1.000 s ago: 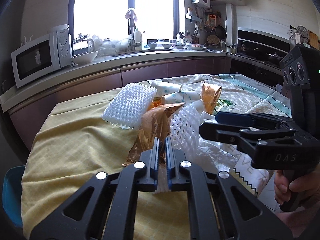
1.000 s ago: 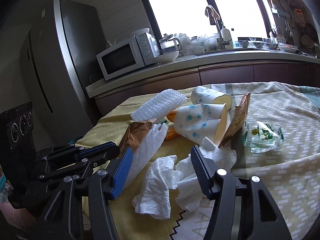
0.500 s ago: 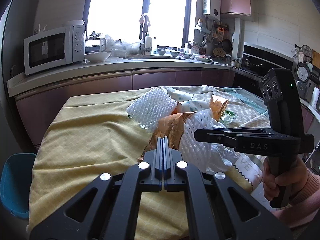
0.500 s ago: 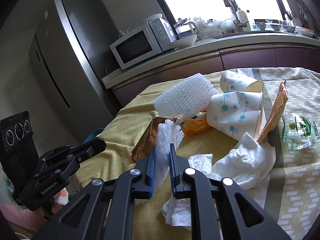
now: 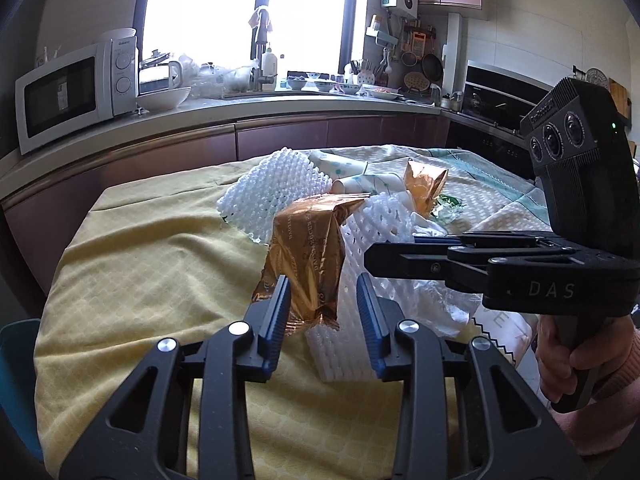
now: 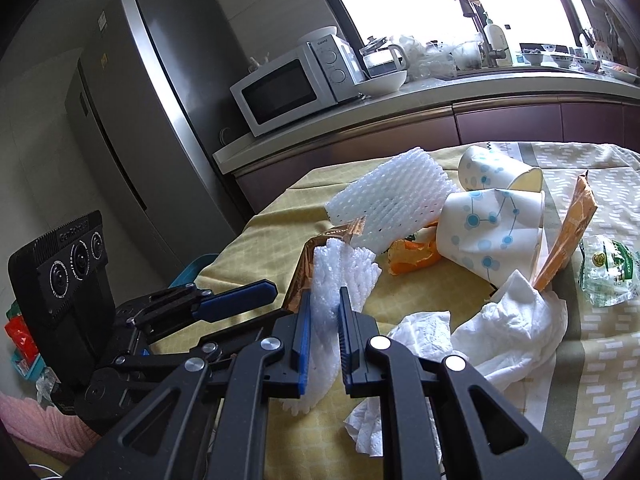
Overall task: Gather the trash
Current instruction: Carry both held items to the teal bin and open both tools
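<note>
Trash lies heaped on a table with a yellow cloth (image 5: 140, 272). My right gripper (image 6: 323, 322) is shut on a white foam net sleeve (image 6: 340, 268), which also shows in the left wrist view (image 5: 372, 232). My left gripper (image 5: 324, 300) is open, its fingers on either side of the lower end of a copper foil wrapper (image 5: 312, 256), which leans on the sleeve. The right gripper (image 5: 372, 256) reaches in from the right in that view. Another foam net (image 6: 392, 204), paper cups (image 6: 492, 228), orange peel (image 6: 412, 256) and crumpled tissues (image 6: 508, 328) lie behind.
A second foil wrapper (image 6: 568, 236) and a clear green-printed bag (image 6: 608, 272) lie at the right. A counter with a microwave (image 6: 288, 92) runs behind the table, a fridge (image 6: 132, 128) stands at the left. A blue chair (image 5: 16, 380) is at the table's left edge.
My left gripper was shut and has opened around the copper wrapper. My right gripper closed on the foam net sleeve and still holds it.
</note>
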Motion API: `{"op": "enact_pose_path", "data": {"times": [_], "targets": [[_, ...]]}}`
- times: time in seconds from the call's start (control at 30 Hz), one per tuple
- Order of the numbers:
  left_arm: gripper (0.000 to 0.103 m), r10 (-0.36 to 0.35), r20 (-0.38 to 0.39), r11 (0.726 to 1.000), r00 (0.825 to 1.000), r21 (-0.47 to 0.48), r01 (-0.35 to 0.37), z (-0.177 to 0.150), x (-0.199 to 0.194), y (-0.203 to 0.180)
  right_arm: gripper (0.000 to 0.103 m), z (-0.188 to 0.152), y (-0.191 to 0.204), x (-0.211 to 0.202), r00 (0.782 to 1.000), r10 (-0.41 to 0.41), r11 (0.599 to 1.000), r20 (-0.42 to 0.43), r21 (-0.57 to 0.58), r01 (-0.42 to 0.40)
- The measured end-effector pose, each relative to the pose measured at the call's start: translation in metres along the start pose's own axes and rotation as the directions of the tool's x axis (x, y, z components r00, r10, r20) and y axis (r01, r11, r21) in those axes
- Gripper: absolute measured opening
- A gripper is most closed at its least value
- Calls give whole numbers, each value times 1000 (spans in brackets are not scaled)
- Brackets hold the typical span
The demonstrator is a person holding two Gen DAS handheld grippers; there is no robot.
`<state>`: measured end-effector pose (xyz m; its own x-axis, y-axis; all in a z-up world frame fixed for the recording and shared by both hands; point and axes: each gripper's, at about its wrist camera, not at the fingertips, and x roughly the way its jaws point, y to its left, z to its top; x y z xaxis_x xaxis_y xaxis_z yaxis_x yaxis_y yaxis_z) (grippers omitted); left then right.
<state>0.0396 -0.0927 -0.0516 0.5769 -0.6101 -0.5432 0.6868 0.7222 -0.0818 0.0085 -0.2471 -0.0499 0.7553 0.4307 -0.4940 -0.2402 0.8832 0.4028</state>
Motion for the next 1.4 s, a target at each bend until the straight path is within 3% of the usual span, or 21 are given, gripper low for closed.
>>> {"op": "enact_pose_path", "data": {"times": [0.03,0.33,0.63,0.83,1.07,1.2,1.4], "targets": [[11,-5,-14,1000,1000,-6,4,1,3,1,11,0,0,0,1000,1,1000,0,-1,-1],[10,48,41,997,998,-60,-46,2,-25,13,11,7,15,2,1000,29,999,-1,-35,-29],[10,188,103,972,977,-162,-170,-5,-96,66,11,29,52,8,986,164,982,0,-97,-163],[10,335,115,925,935,-230,-303,-17,-144,111,11,47,85,30,963,269,954,-19,-132,-269],[10,499,53,830,865,-315,-460,-39,-184,175,11,68,131,79,924,376,910,-63,-162,-381],[10,559,-8,777,829,-343,-527,-57,-192,210,11,76,159,114,905,413,890,-100,-164,-425],[10,592,-103,723,800,-370,-583,-79,-184,253,11,81,192,170,889,419,885,-186,-136,-445]]}}
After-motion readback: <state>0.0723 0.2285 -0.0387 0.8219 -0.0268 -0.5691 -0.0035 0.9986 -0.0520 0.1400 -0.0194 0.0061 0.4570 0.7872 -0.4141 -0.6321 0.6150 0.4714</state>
